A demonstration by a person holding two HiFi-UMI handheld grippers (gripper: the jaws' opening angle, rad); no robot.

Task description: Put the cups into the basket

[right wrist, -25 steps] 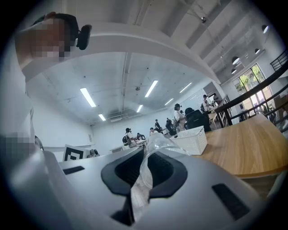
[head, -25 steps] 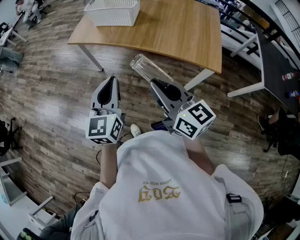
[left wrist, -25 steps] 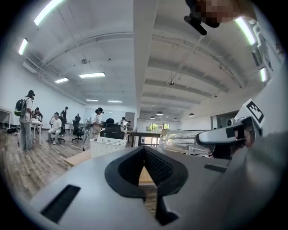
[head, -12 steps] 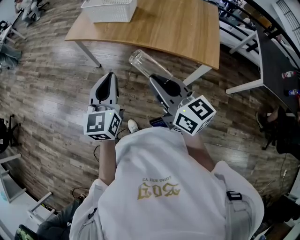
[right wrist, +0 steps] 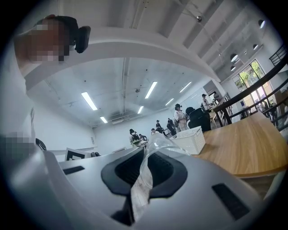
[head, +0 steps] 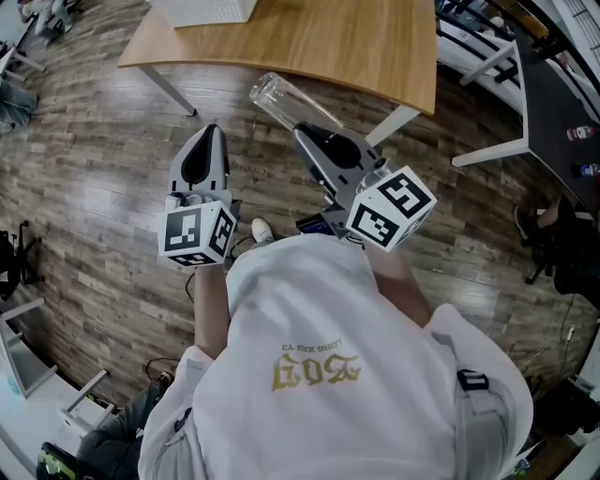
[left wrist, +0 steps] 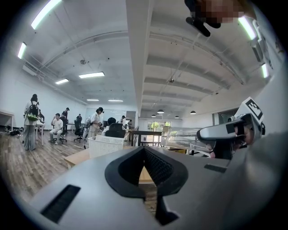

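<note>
A clear plastic cup point(head: 281, 101) sticks out from my right gripper point(head: 314, 141), which is shut on its rim and holds it above the floor short of the table. The same cup point(right wrist: 150, 157) shows pinched between the jaws in the right gripper view. My left gripper point(head: 208, 141) hangs to the left of it, shut with nothing in it; in the left gripper view its jaws point(left wrist: 145, 155) meet at the tip. The white basket point(head: 202, 10) stands on the far left of the wooden table point(head: 337, 42), also seen as the basket point(right wrist: 191, 139) in the right gripper view.
The table's white legs point(head: 167, 89) stand on the wood-plank floor point(head: 84, 178). A dark desk point(head: 553, 103) with small bottles is at the right. Several people point(left wrist: 31, 121) stand and sit far off in the hall.
Both grippers have shifted slightly up and left in the head view, the cup with them. The basket has slid toward the picture's top edge as the head moved.
</note>
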